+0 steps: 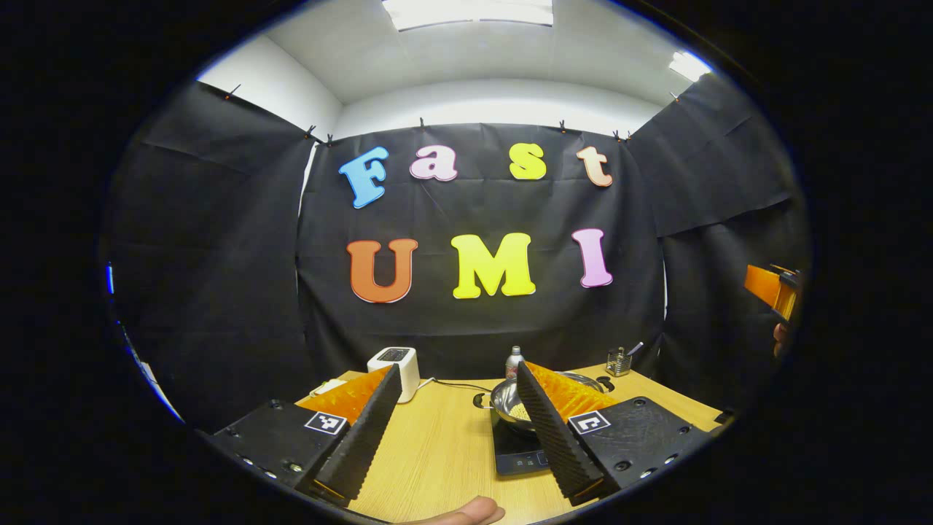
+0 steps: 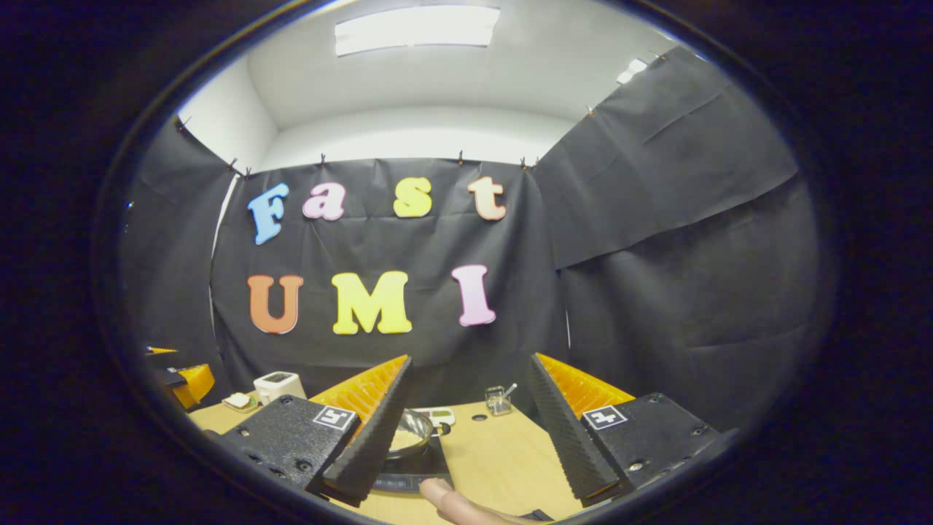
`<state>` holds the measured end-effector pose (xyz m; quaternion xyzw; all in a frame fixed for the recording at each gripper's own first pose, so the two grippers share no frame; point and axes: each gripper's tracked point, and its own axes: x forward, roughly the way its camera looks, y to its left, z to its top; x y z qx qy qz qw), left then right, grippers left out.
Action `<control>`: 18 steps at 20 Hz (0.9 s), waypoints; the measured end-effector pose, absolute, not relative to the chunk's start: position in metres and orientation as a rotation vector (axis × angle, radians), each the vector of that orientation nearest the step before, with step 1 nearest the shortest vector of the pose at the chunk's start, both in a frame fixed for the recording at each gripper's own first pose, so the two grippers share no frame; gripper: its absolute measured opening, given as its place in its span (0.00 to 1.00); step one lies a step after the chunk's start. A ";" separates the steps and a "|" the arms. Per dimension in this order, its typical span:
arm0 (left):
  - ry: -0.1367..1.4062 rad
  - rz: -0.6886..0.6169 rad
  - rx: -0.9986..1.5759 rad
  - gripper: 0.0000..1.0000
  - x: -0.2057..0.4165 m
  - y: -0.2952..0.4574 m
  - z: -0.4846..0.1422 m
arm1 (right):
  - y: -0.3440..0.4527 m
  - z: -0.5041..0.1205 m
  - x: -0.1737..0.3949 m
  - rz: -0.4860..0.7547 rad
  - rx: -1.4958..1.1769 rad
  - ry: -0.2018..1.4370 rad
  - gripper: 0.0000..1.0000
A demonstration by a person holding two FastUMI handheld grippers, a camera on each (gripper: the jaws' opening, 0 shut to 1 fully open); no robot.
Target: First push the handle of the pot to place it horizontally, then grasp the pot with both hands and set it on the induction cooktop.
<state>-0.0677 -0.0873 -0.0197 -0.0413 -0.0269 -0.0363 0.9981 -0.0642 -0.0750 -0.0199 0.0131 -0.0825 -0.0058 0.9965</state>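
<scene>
A steel pot (image 1: 510, 410) with pale grains inside stands on the black induction cooktop (image 1: 519, 458) on the wooden table; one small side handle (image 1: 481, 399) points left. My left gripper (image 1: 459, 368) hangs open above the table, short of the pot, with nothing between its fingers; its right finger covers part of the pot. In the right gripper view the pot (image 2: 410, 434) and cooktop (image 2: 412, 470) lie low behind the left finger. My right gripper (image 2: 470, 359) is open and holds nothing. It also shows at the far right edge (image 1: 771, 288) of the left gripper view.
A white boxy appliance (image 1: 394, 368) stands at the table's back, with a small bottle (image 1: 514, 360) and a utensil holder (image 1: 618, 362) beside the pot. A person's fingertip (image 1: 466, 514) shows at the bottom edge. The left gripper (image 2: 176, 378) is at the far left.
</scene>
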 end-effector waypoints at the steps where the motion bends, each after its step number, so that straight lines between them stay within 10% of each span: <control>1: -0.071 -0.063 -0.093 0.94 -0.074 -0.084 -0.017 | -0.075 -0.016 -0.071 -0.007 0.030 -0.186 0.95; 18: -0.044 -0.068 -0.081 0.95 -0.097 -0.075 -0.026 | -0.077 -0.057 -0.067 0.058 0.007 -0.047 0.96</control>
